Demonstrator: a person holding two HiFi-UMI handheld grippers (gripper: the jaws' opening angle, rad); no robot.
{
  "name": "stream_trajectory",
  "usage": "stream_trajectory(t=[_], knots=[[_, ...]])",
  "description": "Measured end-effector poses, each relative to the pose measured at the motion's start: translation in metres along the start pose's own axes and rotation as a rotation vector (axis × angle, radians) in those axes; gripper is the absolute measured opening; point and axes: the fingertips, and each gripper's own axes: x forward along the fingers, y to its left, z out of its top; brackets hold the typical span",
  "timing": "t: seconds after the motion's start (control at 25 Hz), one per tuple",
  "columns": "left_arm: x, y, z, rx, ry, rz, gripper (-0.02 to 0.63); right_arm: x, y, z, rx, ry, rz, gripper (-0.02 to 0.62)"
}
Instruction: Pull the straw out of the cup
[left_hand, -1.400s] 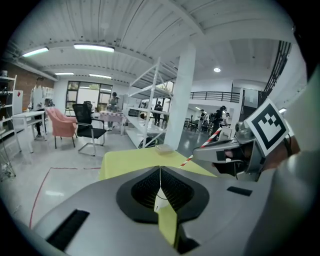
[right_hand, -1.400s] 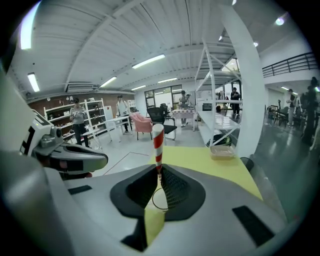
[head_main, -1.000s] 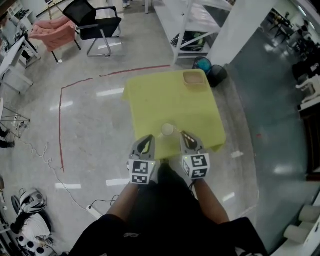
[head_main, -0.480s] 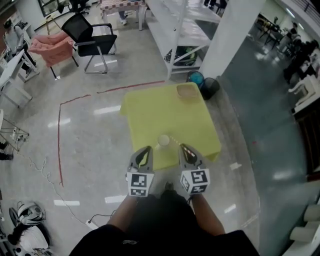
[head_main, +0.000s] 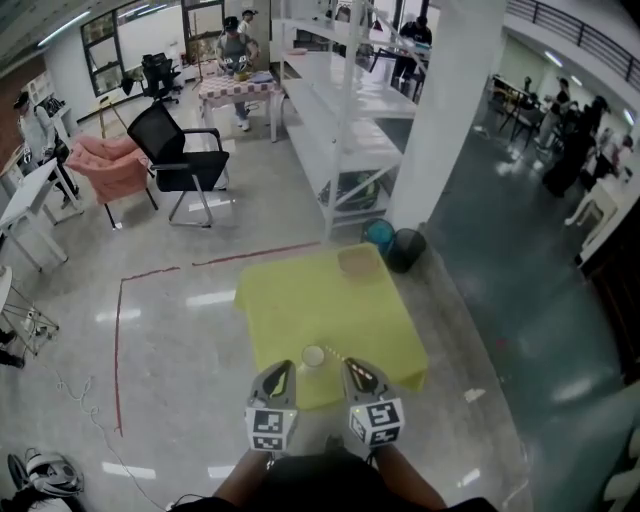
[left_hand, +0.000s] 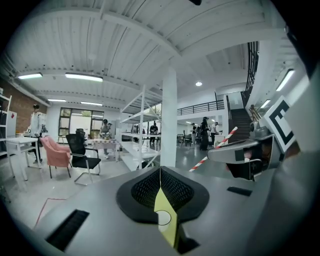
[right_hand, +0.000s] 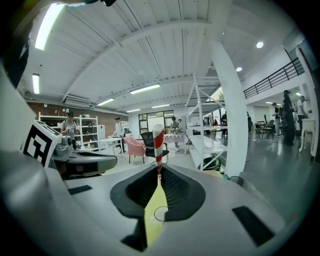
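In the head view: noted cup (head_main: 313, 355) upright on table (head_main: 300, 300), near its front edge. Saw right gripper (head_main: 357, 371) just beside cup, pinching straw (head_main: 336, 357), which slants from the jaws toward the cup rim. Saw left gripper (head_main: 278, 378) on cup's other side, apart from it. Logged tan dish (head_main: 357, 262) at far corner, well apart; bins (head_main: 392, 243) and pillar (head_main: 440, 110) beyond table; chair (head_main: 185, 160) far off to the left. Found nothing in the way.

In the left gripper view: found jaws together, nothing between them. Glimpsed cup (left_hand: 162, 218) below through the slit. Saw straw (left_hand: 202, 160) running down-left out of right gripper, free end in the air.

In the right gripper view: found jaws narrow, clamped on straw (right_hand: 158, 142) at their tips. Saw striped length standing clear ahead, cup (right_hand: 161, 214) below. Judged straw out of cup, or all but.

Handling, as judgement: light, thin, easily crushed or kinked, probably smooth. Best taken near one end, pinched gently, drawn along its own axis. Cup likely light too and apt to tip if dragged; steady by the wall if needed.
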Motion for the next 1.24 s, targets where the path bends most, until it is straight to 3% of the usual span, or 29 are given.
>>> stream_trajectory(t=[0.36,1.24], knots=[[0.015,-0.016,0.006,0.005,-0.007,-0.009,0.044,-0.003,-0.004,0.013,-0.020,-0.025,0.059,0.035],[0.008,-0.020,-0.007,0.003,0.018,-0.028,0.044,-0.005,0.005,-0.001,0.000,0.005,0.059,0.035]])
